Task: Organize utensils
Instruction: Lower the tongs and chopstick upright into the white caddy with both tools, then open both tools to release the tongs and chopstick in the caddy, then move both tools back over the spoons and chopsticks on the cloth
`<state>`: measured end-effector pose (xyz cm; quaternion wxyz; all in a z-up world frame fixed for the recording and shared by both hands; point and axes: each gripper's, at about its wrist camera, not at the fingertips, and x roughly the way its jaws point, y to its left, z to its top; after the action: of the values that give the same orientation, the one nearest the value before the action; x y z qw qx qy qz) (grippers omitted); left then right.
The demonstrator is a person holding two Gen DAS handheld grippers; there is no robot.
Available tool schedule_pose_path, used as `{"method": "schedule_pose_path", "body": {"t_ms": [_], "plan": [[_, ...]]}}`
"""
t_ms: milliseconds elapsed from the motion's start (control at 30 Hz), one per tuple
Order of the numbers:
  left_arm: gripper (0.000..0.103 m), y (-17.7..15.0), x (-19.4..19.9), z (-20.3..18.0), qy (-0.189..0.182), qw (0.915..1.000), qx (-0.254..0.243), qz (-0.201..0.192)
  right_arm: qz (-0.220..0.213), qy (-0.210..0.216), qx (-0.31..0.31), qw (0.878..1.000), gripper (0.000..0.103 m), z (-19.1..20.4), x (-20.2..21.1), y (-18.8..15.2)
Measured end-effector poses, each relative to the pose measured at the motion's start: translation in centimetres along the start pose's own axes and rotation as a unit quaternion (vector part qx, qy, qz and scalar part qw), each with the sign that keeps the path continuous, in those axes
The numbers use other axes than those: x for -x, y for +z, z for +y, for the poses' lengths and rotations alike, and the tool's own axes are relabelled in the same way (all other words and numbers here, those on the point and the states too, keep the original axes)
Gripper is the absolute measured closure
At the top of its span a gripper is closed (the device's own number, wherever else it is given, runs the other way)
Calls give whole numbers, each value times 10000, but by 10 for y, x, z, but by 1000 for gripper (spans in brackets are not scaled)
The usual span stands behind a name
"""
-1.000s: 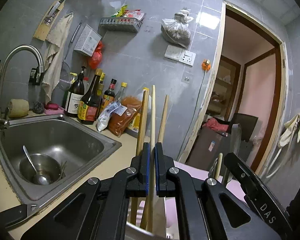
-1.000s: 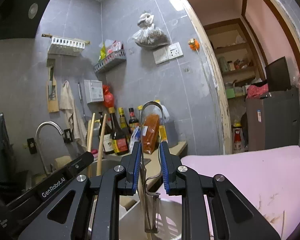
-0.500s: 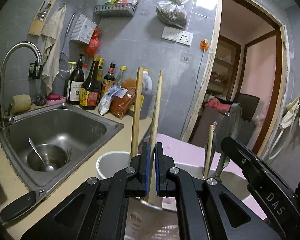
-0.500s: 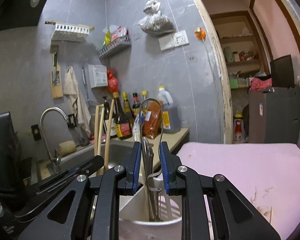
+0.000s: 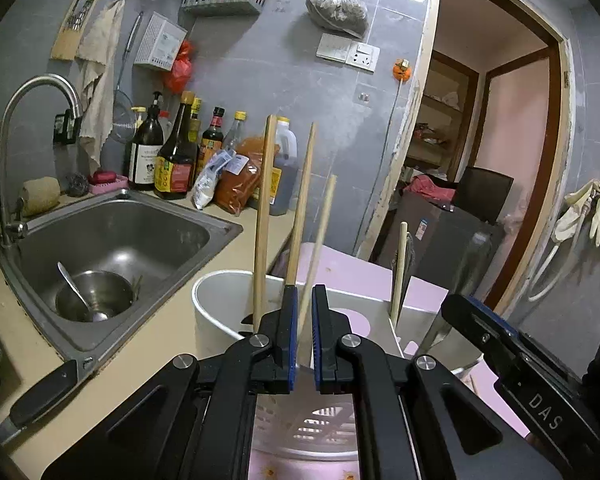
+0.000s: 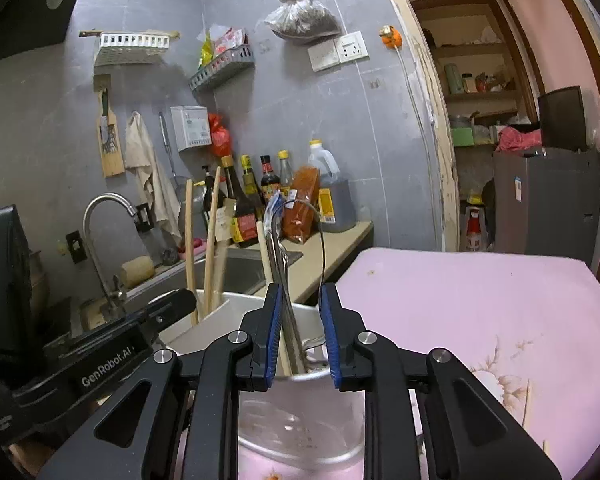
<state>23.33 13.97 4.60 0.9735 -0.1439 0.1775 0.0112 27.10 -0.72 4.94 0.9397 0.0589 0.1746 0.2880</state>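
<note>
A white utensil holder (image 5: 220,280) stands on the pink tablecloth (image 6: 460,320), just beyond both grippers. Three wooden chopsticks (image 5: 263,208) stand in its left compartment. My left gripper (image 5: 303,300) is shut on the lower part of one of them. A metal wire-loop utensil (image 6: 278,240) leans in the holder's (image 6: 236,300) right compartment beside a wooden stick. My right gripper (image 6: 300,300) is shut on it, with the wire against the right pad. In the left wrist view my right gripper's black finger (image 5: 480,320) shows at the lower right.
A steel sink (image 5: 112,236) with a bowl and spoon (image 5: 92,296) lies left of the holder, under a tap (image 5: 40,84). Sauce bottles (image 5: 176,152) and bags line the grey tiled wall. An open doorway (image 5: 480,140) is on the right.
Both grippers have tipped downwards. The chopsticks and the metal utensil have sunk into the white holder, which has come fully into view.
</note>
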Motion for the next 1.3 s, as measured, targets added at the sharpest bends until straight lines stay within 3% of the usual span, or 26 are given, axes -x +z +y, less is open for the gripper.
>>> {"method": "schedule_pose_path", "body": {"t_ms": [133, 200, 233, 333, 433, 500, 667, 800, 967, 1100, 1200, 1300], "plan": [[94, 1, 4, 5, -150, 9998, 162, -28, 52, 75, -57, 9999, 81, -2, 7, 1], [78, 2, 9, 8, -258, 9992, 282, -81, 37, 77, -36, 10000, 76, -2, 12, 2], [75, 3, 11, 8, -304, 9989, 330, -122, 22, 87, -42, 10000, 75, -3, 14, 2], [74, 6, 17, 8, -353, 9984, 384, -196, -16, 70, -47, 10000, 74, -6, 22, 5], [73, 9, 23, 4, -384, 9984, 324, -254, -160, -6, 13, 9999, 67, -10, 35, 8], [66, 11, 28, -1, -396, 9984, 255, -309, -306, -101, 85, 9994, 57, -13, 46, 10], [56, 14, 40, -23, -495, 9977, 2, -463, -676, -399, 415, 9961, 50, -17, 78, 15], [43, 15, 50, -41, -633, 9962, -149, -585, -961, -598, 642, 9915, 30, -22, 103, 19], [25, 15, 64, -62, -906, 9930, -346, -678, -1257, -860, 742, 9855, 16, -34, 134, 20], [21, 10, 70, -76, -1177, 9898, -502, -623, -1436, -1096, 834, 9800, 0, -43, 157, 19], [8, 3, 76, -86, -1294, 9877, -600, -641, -1535, -1207, 935, 9763, 0, -50, 172, 16], [5, -5, 79, -97, -1382, 9854, -743, -666, -1533, -1330, 1077, 9733, 0, -56, 183, 11]]}}
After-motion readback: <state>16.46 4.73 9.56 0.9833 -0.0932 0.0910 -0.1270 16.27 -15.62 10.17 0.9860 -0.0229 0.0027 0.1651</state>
